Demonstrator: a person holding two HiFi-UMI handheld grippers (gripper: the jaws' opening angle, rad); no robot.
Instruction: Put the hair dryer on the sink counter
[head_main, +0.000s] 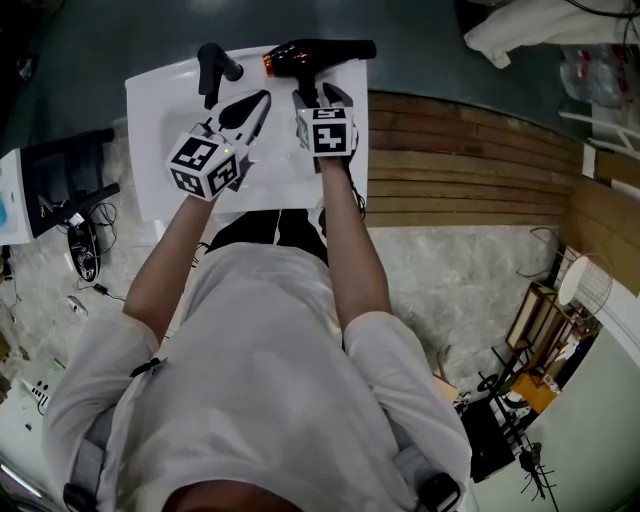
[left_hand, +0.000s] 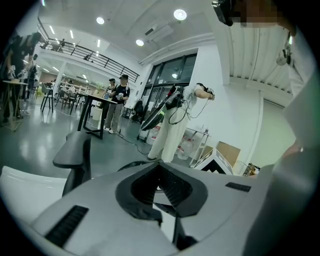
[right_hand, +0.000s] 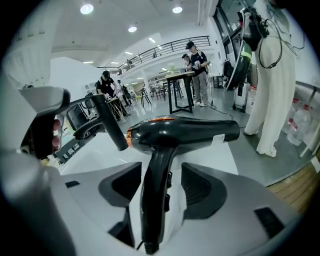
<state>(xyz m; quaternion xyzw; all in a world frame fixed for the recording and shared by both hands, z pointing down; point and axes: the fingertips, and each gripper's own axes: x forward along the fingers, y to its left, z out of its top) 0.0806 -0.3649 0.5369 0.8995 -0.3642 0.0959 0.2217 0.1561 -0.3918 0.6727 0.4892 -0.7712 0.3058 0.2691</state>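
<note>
The black hair dryer (head_main: 320, 55) lies on the far right part of the white sink counter (head_main: 160, 110), barrel across and handle pointing toward me. My right gripper (head_main: 322, 98) is at that handle. In the right gripper view the hair dryer (right_hand: 185, 132) fills the middle, its handle running down between the jaws of my right gripper (right_hand: 161, 170); they stand wide apart, open, with a gap beside the handle. My left gripper (head_main: 255, 105) hovers over the counter to the left of the dryer. In the left gripper view the left gripper (left_hand: 160, 167) is shut with nothing in it.
A black faucet (head_main: 213, 68) rises at the counter's far edge, left of the dryer, and shows as the faucet (right_hand: 107, 125) in the right gripper view. Wooden planks (head_main: 460, 160) lie to the right, cables and black gear (head_main: 70, 200) to the left. People and tables stand far off.
</note>
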